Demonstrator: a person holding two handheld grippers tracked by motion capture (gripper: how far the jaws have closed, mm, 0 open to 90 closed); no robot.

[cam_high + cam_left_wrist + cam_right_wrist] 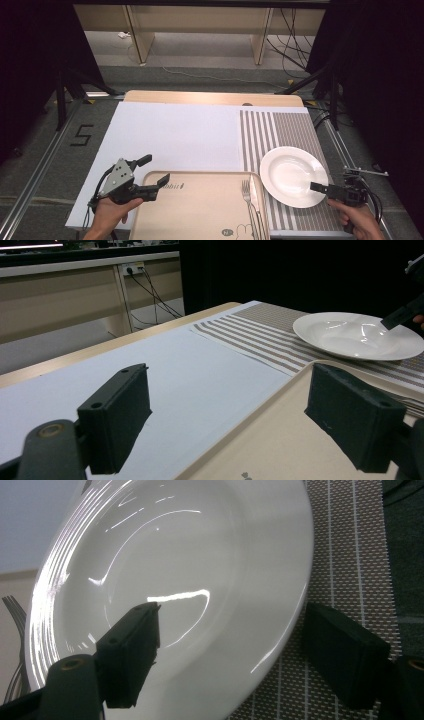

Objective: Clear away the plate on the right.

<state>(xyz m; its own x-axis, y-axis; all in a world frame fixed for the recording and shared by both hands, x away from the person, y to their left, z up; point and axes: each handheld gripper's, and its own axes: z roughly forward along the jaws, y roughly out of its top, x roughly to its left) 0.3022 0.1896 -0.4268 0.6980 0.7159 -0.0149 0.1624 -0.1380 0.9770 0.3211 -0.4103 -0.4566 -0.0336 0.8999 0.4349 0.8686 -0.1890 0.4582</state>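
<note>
While my right claw (316, 187) reaches over the near-right rim of the plate (290, 172) in the high view, the plate sits flat on the striped mat (285, 130), just right of the tray (195, 205). A fork (247, 200) and knife (255, 197) lie along the tray's right edge, close to the plate, so I judge any slide to the left should be slow and low to avoid knocking them. My left claw (152, 175) straddles the tray's far-left corner, jaws apart, gripping nothing.

From the left gripper view, one jaw stands over the white sheet (165, 370) and the other over the tray (280, 435), with the tray edge running between them and neither pad pressing it. The plate (350, 335) rests farther off on the mat. I would hold this hand steady as a brace for the tray, closing on that edge only if the tray needs pinning.

From the right gripper view, my jaws are spread wide across the plate (200, 555) rim: one pad hangs above the bowl, the other is outside over the mat (350, 555). Nothing is pinched yet. To grip well, I think I should dip the outer jaw under the rim, keep the pads square to the edge, close firmly on the glazed lip since it looks slippery, then lift level.
</note>
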